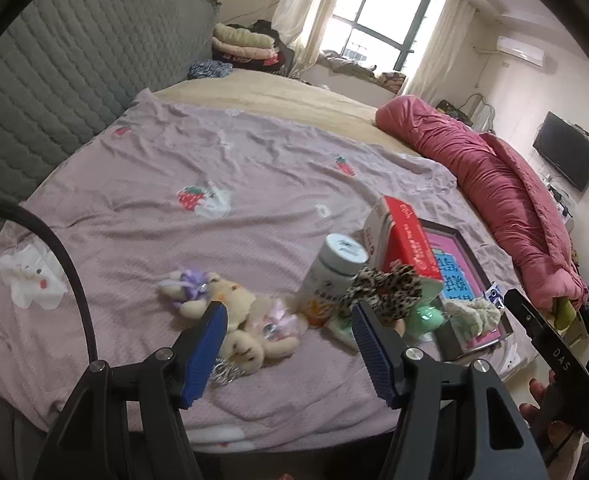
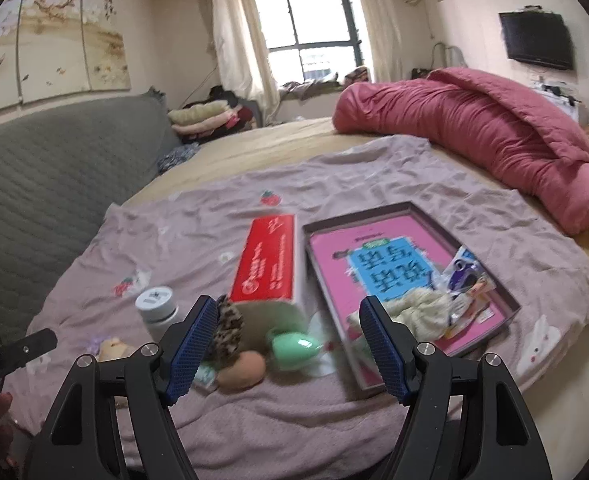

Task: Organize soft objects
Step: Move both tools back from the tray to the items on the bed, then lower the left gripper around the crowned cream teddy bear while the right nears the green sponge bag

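Observation:
Cream plush bunnies [image 1: 234,312] with purple and pink bows lie on the lilac sheet [image 1: 166,168]. A leopard-print scrunchie [image 1: 386,288] [image 2: 228,330] leans by a red box [image 1: 408,236] [image 2: 270,258]. A green sponge [image 2: 294,346] and a tan sponge [image 2: 242,370] lie beside it. A shallow box [image 2: 506,296] with a pink bottom holds a cream scrunchie [image 2: 418,314] [image 1: 472,314]. My left gripper [image 1: 290,320] is open over the bunnies. My right gripper [image 2: 290,320] is open above the sponges.
A white bottle [image 1: 334,272] [image 2: 156,306] stands by the red box. A small packet [image 2: 468,276] lies in the shallow box. A rolled pink quilt [image 2: 474,128] lies at the far right. A grey headboard [image 1: 46,80] runs along the left.

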